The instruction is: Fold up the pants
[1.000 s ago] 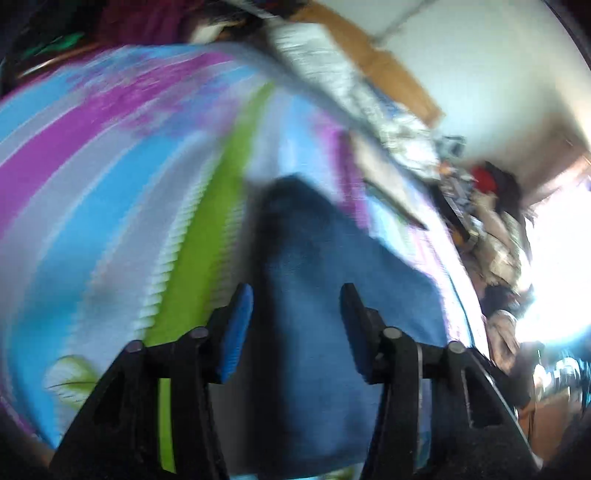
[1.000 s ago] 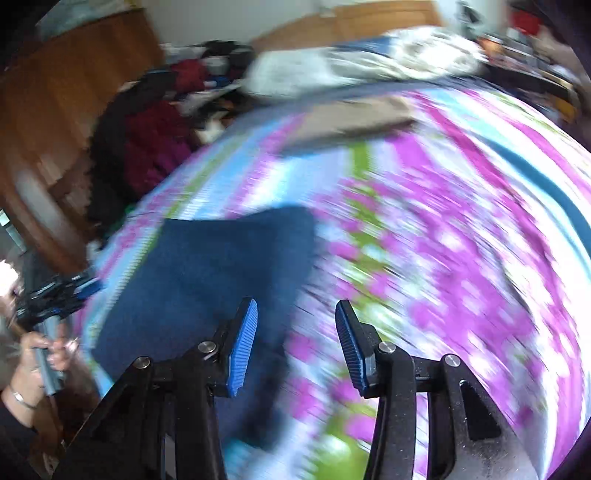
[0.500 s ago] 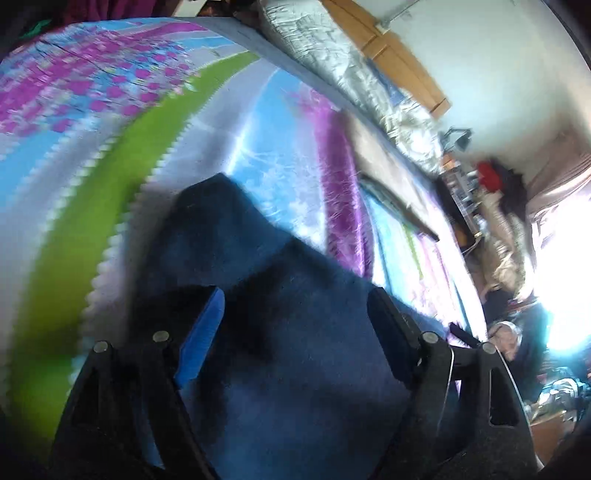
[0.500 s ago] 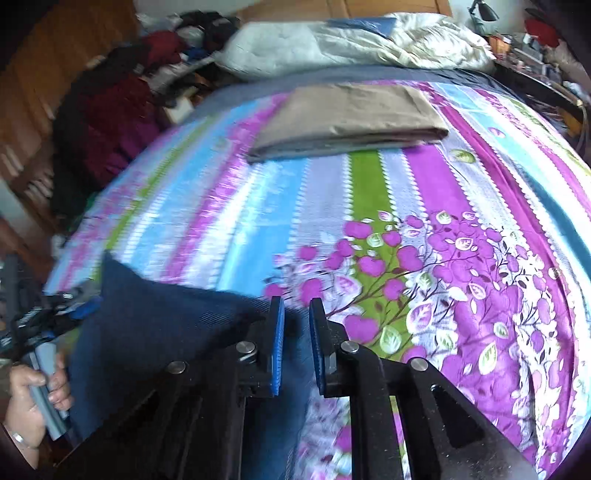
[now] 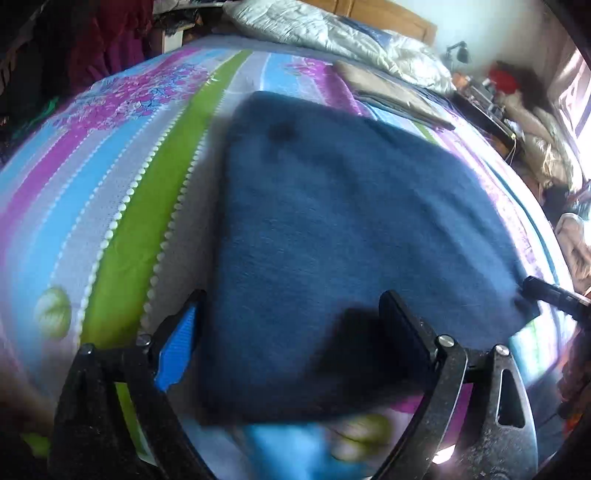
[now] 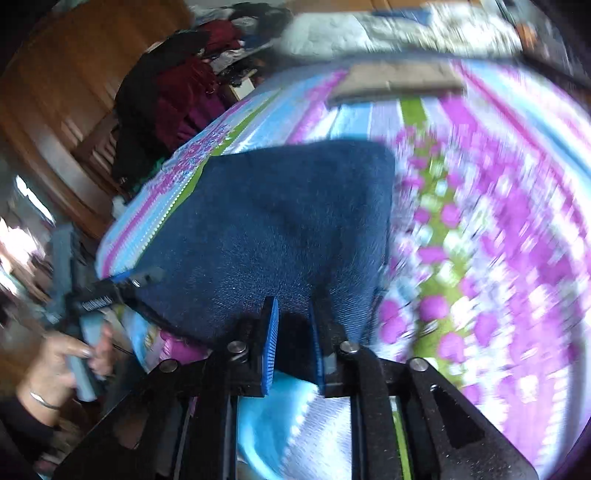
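Dark blue folded pants lie on the striped, flowered bedsheet. My left gripper is open wide, its fingers either side of the pants' near edge, with nothing gripped. In the right wrist view the pants spread out ahead, and my right gripper is shut on their near edge, with dark cloth between the blue pads. The left gripper shows at the pants' left corner, held by a hand. The right gripper's tip shows at the pants' right corner.
A folded tan garment lies farther up the bed, with a white quilt behind it. Dark red and black clothes are piled beside a wooden wardrobe on the left. Clutter lines the bed's right side.
My right gripper, open a second ago, shut on the pants' edge and still holds it. My left gripper has opened wider and now sits at the pants' near edge.
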Motion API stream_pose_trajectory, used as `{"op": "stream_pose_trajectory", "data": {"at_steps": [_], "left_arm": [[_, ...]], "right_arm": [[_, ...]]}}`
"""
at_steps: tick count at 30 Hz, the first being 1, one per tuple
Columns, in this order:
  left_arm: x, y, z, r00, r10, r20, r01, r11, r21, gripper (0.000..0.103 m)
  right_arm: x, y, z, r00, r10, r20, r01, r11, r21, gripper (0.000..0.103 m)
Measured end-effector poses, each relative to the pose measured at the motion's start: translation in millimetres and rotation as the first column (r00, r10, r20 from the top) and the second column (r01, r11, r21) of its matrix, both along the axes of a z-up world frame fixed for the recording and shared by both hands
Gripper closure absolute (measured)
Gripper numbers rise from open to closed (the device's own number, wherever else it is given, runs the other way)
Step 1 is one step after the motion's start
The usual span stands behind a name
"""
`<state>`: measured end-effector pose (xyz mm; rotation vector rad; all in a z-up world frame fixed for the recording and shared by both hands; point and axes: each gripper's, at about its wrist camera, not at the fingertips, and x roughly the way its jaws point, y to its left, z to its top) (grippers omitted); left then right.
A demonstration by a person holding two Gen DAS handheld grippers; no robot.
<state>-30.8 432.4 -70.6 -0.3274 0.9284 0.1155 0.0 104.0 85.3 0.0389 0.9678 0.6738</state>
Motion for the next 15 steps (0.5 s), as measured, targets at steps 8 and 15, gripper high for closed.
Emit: {"op": "stream_pose_trajectory", "data": {"at_steps": [8,15], "left_arm": [[13.7,-40.5,24.3,0.983,0.153,-0.101,-0.137,0.98,0.147,0.005],[30.5,-66.0,31.3,0.988,0.127,-0.089,-0.108,0.976,0.189,0.0]], "right_arm": [[1.9,-3.4,25.5,0.989,-0.121,0.083,0.13,0.985,-0.111,0.052],[29.0,53.6,19.7,0.996,-0.083,0.037,0.089,0.976,-0.197,0.047]]}}
